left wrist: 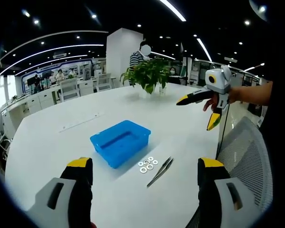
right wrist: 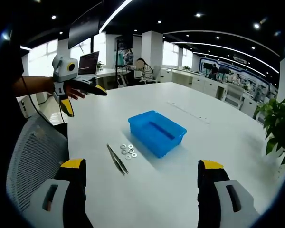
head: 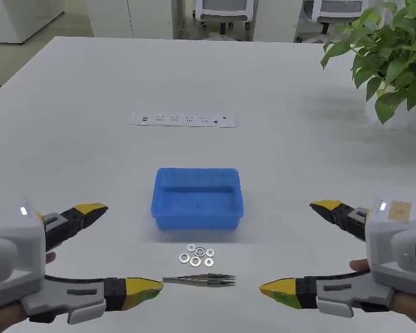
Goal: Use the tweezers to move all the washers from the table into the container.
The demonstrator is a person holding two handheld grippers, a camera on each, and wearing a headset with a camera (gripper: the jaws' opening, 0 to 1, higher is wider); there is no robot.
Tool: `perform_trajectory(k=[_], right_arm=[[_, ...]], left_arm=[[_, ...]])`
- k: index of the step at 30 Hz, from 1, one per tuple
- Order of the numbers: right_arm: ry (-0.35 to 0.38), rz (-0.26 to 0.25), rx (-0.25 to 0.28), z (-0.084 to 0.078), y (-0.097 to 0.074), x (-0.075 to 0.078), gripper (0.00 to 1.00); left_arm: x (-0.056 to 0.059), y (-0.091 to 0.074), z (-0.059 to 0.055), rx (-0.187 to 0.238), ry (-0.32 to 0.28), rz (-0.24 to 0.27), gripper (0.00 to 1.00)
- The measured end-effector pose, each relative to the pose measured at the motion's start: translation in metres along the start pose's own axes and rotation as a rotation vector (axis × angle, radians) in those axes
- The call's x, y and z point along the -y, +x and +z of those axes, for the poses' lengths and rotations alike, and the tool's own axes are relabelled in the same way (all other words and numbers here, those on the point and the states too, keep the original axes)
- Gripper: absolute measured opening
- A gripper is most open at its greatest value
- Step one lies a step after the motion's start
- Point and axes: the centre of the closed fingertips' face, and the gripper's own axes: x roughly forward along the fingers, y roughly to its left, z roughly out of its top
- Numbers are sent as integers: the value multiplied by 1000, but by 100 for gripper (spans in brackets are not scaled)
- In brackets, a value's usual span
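Several small metal washers lie in a cluster on the white table, just in front of an empty blue container. Metal tweezers lie flat on the table just nearer than the washers. My left gripper is open at the lower left, apart from everything. My right gripper is open at the lower right, holding nothing. The left gripper view has the container, washers and tweezers ahead; the right gripper view has the container, washers and tweezers.
A white power strip lies beyond the container. A potted green plant stands at the far right of the table. A mesh office chair sits at the table's near edge. People sit at desks in the background.
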Motion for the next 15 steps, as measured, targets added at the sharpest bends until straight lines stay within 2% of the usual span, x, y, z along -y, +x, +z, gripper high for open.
perform_trajectory(k=[15], right_arm=[[-2,-1,0,0,0,0,99]], left_arm=[[0,-1,-1,2,3,-1,97]])
